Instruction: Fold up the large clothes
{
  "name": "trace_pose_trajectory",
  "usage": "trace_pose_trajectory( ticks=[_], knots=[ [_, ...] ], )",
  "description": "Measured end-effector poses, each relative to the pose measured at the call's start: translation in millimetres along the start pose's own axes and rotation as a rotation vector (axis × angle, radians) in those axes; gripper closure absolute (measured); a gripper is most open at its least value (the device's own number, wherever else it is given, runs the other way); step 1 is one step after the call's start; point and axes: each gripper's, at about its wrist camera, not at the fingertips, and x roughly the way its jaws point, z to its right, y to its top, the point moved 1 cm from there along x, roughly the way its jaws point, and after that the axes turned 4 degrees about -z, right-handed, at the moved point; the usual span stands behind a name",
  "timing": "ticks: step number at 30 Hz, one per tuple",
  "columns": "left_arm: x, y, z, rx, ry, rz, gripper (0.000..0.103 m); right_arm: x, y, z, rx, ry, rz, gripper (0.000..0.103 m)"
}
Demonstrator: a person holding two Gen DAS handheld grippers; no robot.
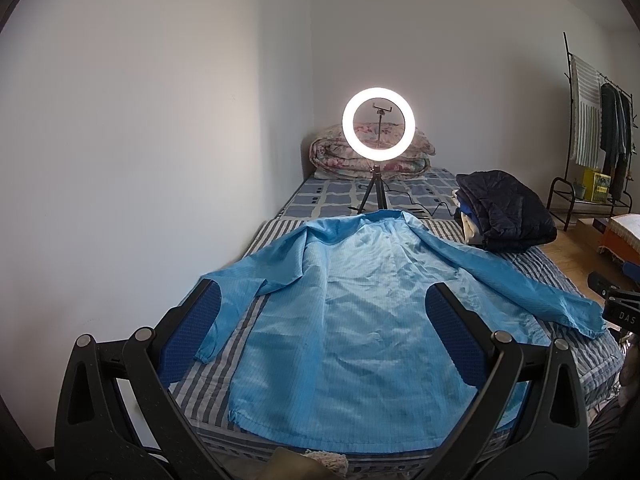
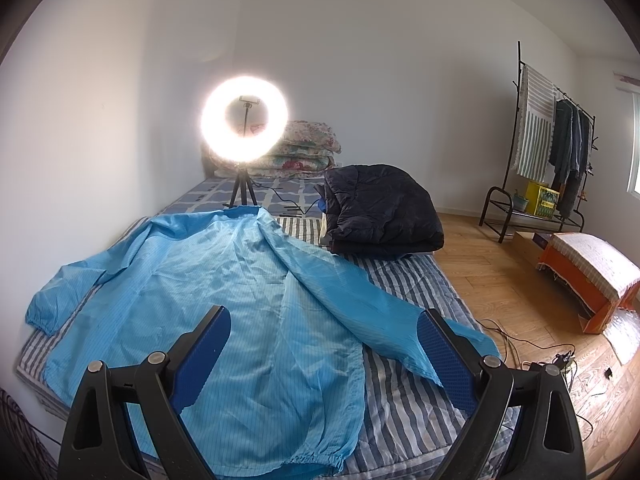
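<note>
1. Here, a large light-blue garment (image 1: 360,312) lies spread flat on a bed with a grey-and-white striped cover (image 2: 404,404), its hem at the near edge and its collar toward the far end.
2. Both sleeves are stretched outward: the left one ends in a gathered cuff (image 1: 204,354) near the wall, and the right one runs toward the bed's right edge (image 2: 384,320).
3. The left gripper (image 1: 322,344) hangs above the near half of the garment with its blue-padded fingers spread wide, holding nothing.
4. The right gripper (image 2: 324,360) hovers over the garment's right side, its fingers likewise wide apart and empty; its right finger (image 2: 444,364) overlaps the right sleeve in view, but contact cannot be judged.
5. At the far end a lit ring light (image 1: 379,124) stands on a small tripod on the bed, in front of a folded floral quilt (image 2: 308,152).
6. A folded dark padded jacket (image 2: 380,212) sits on the right side of the bed, just beyond the right sleeve.
7. Far right, a clothes rack (image 2: 560,148) stands on the wooden floor, with an orange box (image 2: 588,276) nearer.
</note>
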Motion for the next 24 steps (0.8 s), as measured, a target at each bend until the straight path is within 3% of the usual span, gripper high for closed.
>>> trace_pose_trajectory(
  ticks=[14,24],
  knots=[
    [3,-3,-6,-0.002,0.005,-0.004,0.000,11,-5,-13,-0.026,0.009,-0.006,0.007],
    [17,-16,-14,-0.009,0.051,-0.015,0.000,15,-1,-31,-0.061,0.013,-0.011,0.007]
  ],
)
